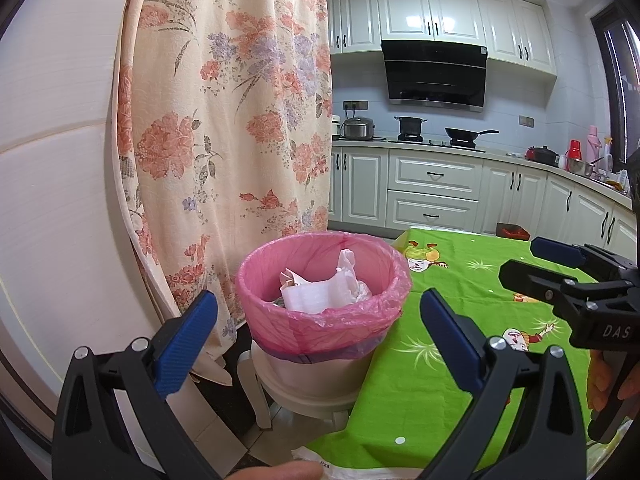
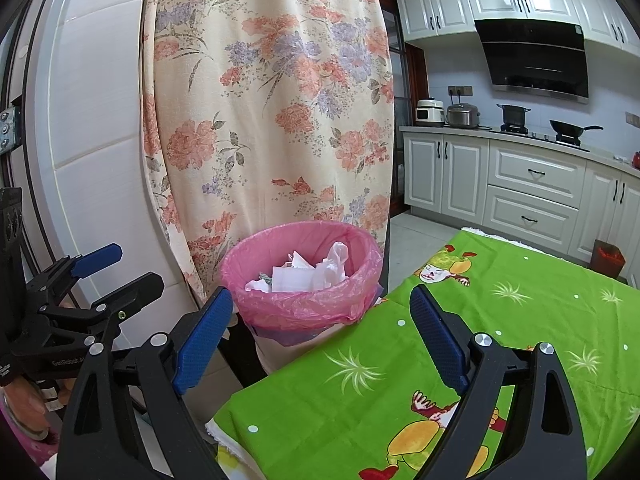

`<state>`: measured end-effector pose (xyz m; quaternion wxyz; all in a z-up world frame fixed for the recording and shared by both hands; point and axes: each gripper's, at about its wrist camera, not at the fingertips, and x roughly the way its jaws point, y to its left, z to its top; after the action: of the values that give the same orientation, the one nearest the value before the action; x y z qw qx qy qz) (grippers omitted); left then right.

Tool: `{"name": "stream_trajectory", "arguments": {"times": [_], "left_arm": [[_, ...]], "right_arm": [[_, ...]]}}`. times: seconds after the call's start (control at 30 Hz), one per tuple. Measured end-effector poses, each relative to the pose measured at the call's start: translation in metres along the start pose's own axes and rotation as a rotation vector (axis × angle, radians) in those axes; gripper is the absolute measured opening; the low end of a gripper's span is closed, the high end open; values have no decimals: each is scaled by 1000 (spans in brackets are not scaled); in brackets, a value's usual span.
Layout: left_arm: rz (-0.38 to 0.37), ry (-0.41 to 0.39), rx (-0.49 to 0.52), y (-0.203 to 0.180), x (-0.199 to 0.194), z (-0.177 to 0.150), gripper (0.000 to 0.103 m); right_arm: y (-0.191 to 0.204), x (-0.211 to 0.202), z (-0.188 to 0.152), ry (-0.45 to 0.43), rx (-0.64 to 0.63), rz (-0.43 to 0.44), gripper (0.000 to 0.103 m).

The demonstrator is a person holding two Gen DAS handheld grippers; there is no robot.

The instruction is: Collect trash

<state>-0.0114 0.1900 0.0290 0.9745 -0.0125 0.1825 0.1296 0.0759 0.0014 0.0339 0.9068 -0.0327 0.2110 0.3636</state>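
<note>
Left tool: nearest item in the left wrist view; blue-padded fingers spread wide, nothing between them, framing the bin ahead.

Right tool: nearest item in the right wrist view; fingers likewise spread wide and empty, held over the near corner of the desk. Also seen from the side at the right edge of the left wrist view.

Trash bin: round, pale body, upright, mouth facing up; lined with a pink bag folded over the rim. Stands on a pale stool just beside the desk's left edge, its rim level with or slightly above the desk top.

Trash: crumpled white paper and plastic lying inside the bin, below the rim; one white strip stands up toward the far wall of the liner. No clear long axis to the heap.

Desk: covered with a green cartoon-print cloth; surface between the tools and the far edge is bare.

Floral curtain: hangs directly behind the bin, close to its far rim.

Kitchen cabinets: well apart, open floor between.
</note>
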Motion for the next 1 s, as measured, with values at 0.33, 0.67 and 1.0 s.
{"name": "stream_trajectory", "arguments": {"times": [0.33, 0.67, 1.0], "left_arm": [[1, 1, 0, 0, 0, -1, 98], [1, 11, -8, 1, 2, -3, 98], [5, 8, -2, 0, 3, -3, 98]], "right_arm": [[2, 0, -1, 1, 1, 2, 85], [3, 0, -2, 0, 2, 4, 85], [2, 1, -1, 2, 4, 3, 85]]}}
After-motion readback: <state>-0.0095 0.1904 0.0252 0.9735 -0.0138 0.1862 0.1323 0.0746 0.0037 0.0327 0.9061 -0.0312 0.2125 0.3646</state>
